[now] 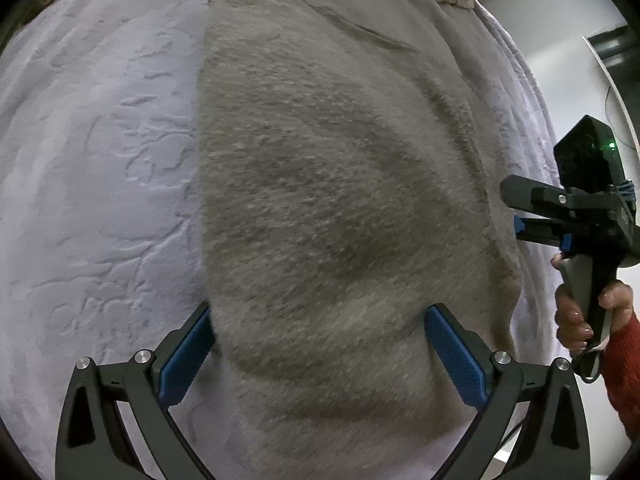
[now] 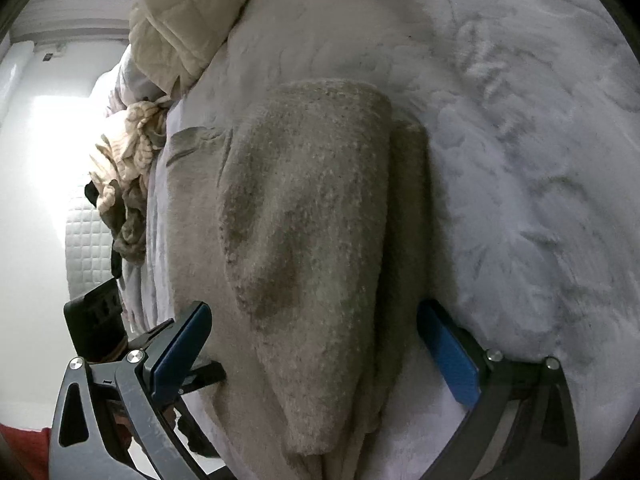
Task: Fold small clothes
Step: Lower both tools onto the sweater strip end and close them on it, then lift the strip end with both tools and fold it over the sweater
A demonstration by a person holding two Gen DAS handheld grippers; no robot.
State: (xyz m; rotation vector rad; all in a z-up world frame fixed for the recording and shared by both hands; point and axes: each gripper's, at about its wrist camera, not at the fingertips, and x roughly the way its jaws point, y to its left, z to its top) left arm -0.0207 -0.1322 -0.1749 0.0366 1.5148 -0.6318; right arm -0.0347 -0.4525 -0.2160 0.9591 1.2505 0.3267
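A fuzzy taupe knit sweater (image 1: 340, 200) lies on a pale lavender plush blanket (image 1: 100, 140) with embossed swirls, folded lengthwise into a long rounded band. Its long axis runs away from both cameras, and one narrower fold overlaps a flatter layer. The left gripper (image 1: 318, 344) stands wide apart, its blue ribbed pads straddling the sweater's near end. The right gripper (image 2: 314, 344) is likewise spread, straddling the other end. A cream quilt (image 2: 172, 28) and crumpled striped clothes (image 2: 128, 168) sit at the bed's edge.

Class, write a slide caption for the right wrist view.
Open right hand-held gripper straddling a folded grey fuzzy garment on a pale blanket.
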